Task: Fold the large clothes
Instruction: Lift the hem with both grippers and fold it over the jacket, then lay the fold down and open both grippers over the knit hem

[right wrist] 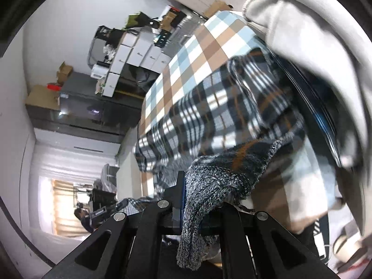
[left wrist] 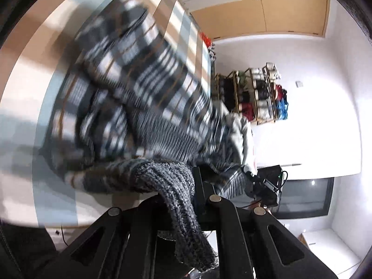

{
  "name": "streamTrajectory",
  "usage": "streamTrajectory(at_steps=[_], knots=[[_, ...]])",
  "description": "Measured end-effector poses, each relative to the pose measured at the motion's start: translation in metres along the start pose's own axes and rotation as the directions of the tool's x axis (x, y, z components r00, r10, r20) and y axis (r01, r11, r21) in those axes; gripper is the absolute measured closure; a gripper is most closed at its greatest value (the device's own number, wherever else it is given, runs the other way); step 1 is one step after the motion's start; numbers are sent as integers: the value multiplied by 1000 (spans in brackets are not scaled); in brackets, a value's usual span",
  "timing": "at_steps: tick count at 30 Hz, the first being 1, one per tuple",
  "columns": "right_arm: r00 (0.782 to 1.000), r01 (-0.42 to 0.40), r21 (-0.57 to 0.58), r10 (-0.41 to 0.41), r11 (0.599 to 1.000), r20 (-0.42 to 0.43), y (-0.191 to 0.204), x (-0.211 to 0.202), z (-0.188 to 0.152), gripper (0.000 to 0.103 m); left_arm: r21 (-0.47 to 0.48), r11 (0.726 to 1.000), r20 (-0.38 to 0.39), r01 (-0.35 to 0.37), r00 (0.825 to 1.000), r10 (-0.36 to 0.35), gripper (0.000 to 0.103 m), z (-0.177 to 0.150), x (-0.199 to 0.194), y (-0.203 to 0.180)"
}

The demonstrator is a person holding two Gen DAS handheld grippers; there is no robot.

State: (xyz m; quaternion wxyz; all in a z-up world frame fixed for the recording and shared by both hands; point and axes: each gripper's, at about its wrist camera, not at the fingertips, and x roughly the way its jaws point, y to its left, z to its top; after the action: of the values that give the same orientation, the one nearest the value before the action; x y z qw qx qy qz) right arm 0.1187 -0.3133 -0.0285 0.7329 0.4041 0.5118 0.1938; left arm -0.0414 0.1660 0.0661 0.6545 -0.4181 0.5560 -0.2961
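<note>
While both views are smeared by motion, the garment (left wrist: 148, 88) reads clearly as a thick knitted piece in a dark plaid: charcoal and navy bands crossed by white and pale grey bars, with thin orange-brown lines running through the pattern. Its edge is a ribbed hem of mottled grey-blue yarn, coarse enough that single stitches show.

That ribbed hem is clamped in the left gripper (left wrist: 186, 200), with a loose tail of rib hanging down past the black linkage toward the camera. From there the cloth stretches away, bunched in heavy folds over the tabletop (left wrist: 30, 88), which wears a checked cloth of blue, tan and white squares.

In the right wrist view the right gripper (right wrist: 200, 207) is likewise closed tight on another stretch of the same ribbed hem, a flap of it drooping between the arms of the linkage. Beyond it the plaid body spreads across the checked tabletop, one end spilling over the near edge. A pale grey sleeve (right wrist: 309, 41) crosses the upper right of that view, just above the garment.
</note>
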Motion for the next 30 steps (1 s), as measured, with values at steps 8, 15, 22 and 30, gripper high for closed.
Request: streamTrajectory(at_steps=[8,15,22,30], knots=[[999,42,241,-45,969,7,-10,28,110,90,-198,980,80,-23,996,40,100,94,18,7],[986,165,359,-159,918,-46,-53,65,158,80,-273,959,-5,-75,997,77,99,124,36,33],[974,219,253,-225,942,-4,-46,61,162,70,-259,964,28,-61,997,71,68,125,12,32],[863,503,-318,-445,804,239,44,28,127,19,-77,971,106,-228,966,235,32,104,-23,-17]])
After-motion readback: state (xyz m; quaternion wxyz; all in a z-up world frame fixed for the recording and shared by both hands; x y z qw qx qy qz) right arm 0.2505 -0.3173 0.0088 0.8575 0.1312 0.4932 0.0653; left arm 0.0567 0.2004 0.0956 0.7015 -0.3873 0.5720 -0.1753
